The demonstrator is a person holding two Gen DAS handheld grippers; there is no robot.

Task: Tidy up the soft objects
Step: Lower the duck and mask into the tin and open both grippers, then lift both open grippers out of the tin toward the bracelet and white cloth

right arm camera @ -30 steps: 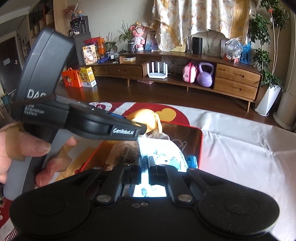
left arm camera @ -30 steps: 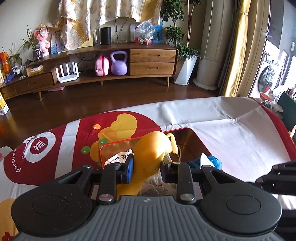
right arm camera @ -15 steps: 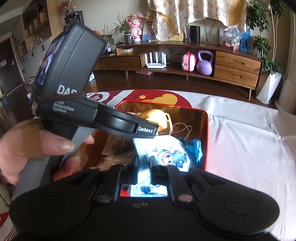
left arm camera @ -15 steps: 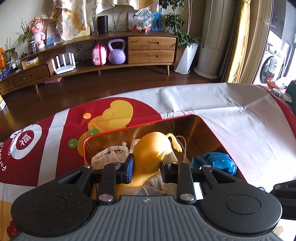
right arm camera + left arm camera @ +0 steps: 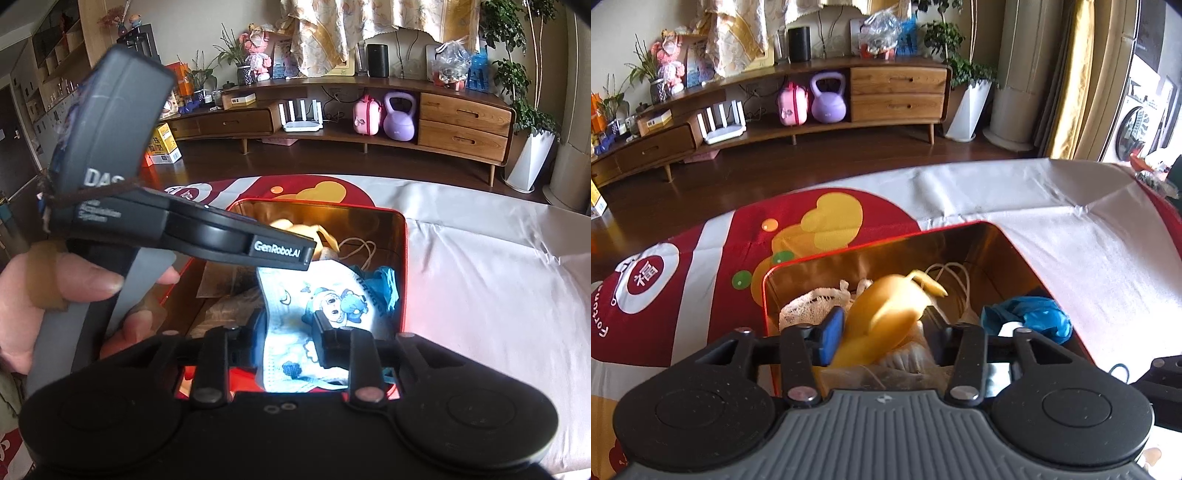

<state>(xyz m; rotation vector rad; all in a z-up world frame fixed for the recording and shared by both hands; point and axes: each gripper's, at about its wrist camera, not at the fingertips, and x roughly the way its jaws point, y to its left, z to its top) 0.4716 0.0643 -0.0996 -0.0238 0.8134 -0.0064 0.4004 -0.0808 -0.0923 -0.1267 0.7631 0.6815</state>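
Observation:
A red tin box [image 5: 871, 246] [image 5: 402, 258] lies open on the table and holds soft items. My left gripper [image 5: 884, 332] is open over the box, with a yellow soft toy [image 5: 890, 317] between its fingers, blurred and lying on the pile. My right gripper [image 5: 290, 332] is open over the box's near side, with a white cartoon-print face mask [image 5: 314, 314] lying loose between its fingers. A blue cloth [image 5: 1030, 317] [image 5: 384, 284], a white mesh cloth [image 5: 809, 306] and a cord [image 5: 358, 247] also lie in the box.
The left gripper's body and the hand holding it [image 5: 74, 284] fill the left of the right wrist view, just above the box. The table has a red and white cloth [image 5: 1071, 229]. A wooden sideboard [image 5: 897, 92] stands across the floor.
Both grippers have opened. The left has let go of the yellow toy, which dropped into the box. The right has let go of the mask over the box.

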